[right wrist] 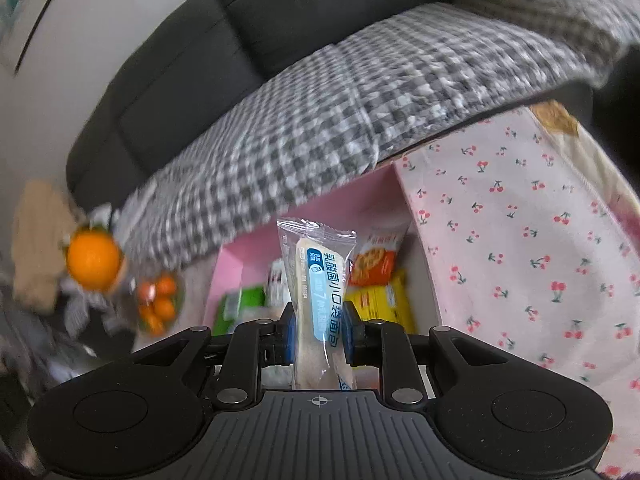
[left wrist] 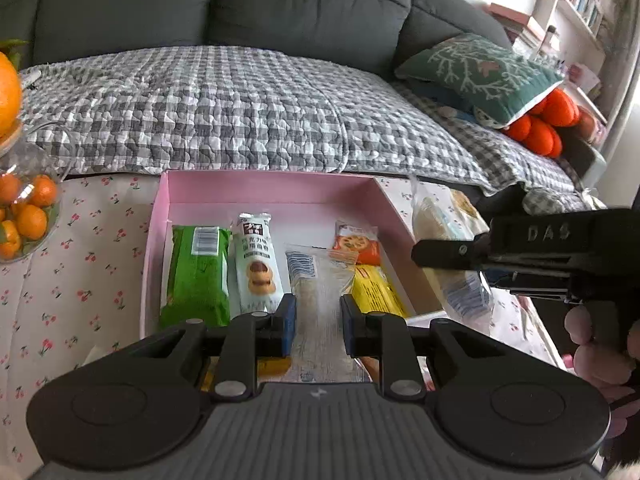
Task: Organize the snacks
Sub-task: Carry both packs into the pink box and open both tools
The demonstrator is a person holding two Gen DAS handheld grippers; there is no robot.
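Note:
A pink box (left wrist: 264, 188) on the cherry-print cloth holds a green packet (left wrist: 196, 272), a white cookie packet (left wrist: 256, 264), a clear bread packet (left wrist: 320, 280), an orange packet (left wrist: 356, 244) and a yellow packet (left wrist: 376, 292). My left gripper (left wrist: 318, 322) is open over the box's near edge, its pads either side of the clear bread packet. My right gripper (right wrist: 318, 336) is shut on a clear bread packet with a blue label (right wrist: 316, 292), held upright above the pink box (right wrist: 228, 264). In the left wrist view the right gripper (left wrist: 452, 256) holds that packet (left wrist: 448, 240) just right of the box.
A glass bowl of small oranges (left wrist: 24, 216) stands at the table's left, with a large orange (left wrist: 8, 96) above it. A sofa with a checked blanket (left wrist: 240, 112) runs behind the table. A green cushion (left wrist: 480, 68) and orange cushions (left wrist: 540, 128) lie at the right.

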